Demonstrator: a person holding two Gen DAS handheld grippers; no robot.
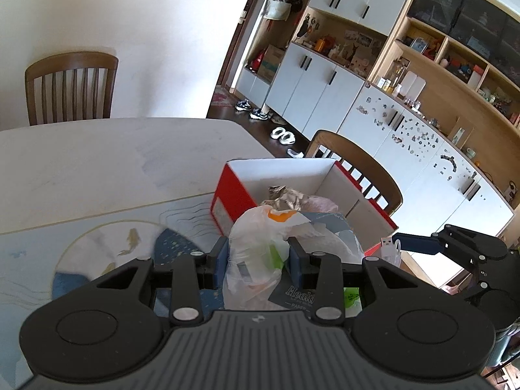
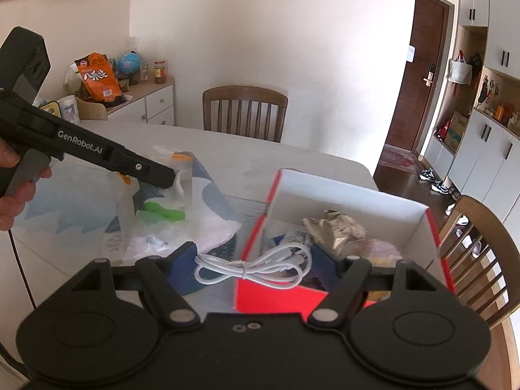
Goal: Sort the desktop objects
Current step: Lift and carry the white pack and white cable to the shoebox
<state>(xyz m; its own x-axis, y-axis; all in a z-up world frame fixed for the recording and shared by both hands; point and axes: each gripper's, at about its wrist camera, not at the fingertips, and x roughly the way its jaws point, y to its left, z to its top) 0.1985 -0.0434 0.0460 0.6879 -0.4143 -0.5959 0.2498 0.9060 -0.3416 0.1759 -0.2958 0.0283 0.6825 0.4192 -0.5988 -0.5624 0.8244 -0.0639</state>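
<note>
Right now your left gripper (image 1: 256,255) is clamping its jaws tight on a translucent plastic bag (image 1: 256,250), which is bunching up between the blue pads (image 1: 222,256) together with a dark paper packet (image 1: 300,294) and something green inside. You are holding that bundle above the surface (image 1: 97,162), just in front of the red box (image 1: 227,195). From the right wrist view, the bag is hanging from your left gripper over a blue patterned mat (image 2: 208,191), and part of your left hand (image 2: 14,188) is showing on the handle at the picture's left edge.

Your right gripper (image 2: 252,260) is standing with its jaws wide apart, and a coiled white cable (image 2: 256,268) is stretching between its 2 blue pads. Whether the pads are pressing on the cable, you cannot tell from these views. The cable is sitting over the near red wall of the box.

Inside the white-lined box, a crumpled gold foil wrapper (image 2: 334,227) is lying beside something pale pink.

Farther off, 1 wooden chair (image 2: 245,113) is standing at the far side of the surface, and another chair (image 2: 477,260) is tucked beside the box on the right.
</note>
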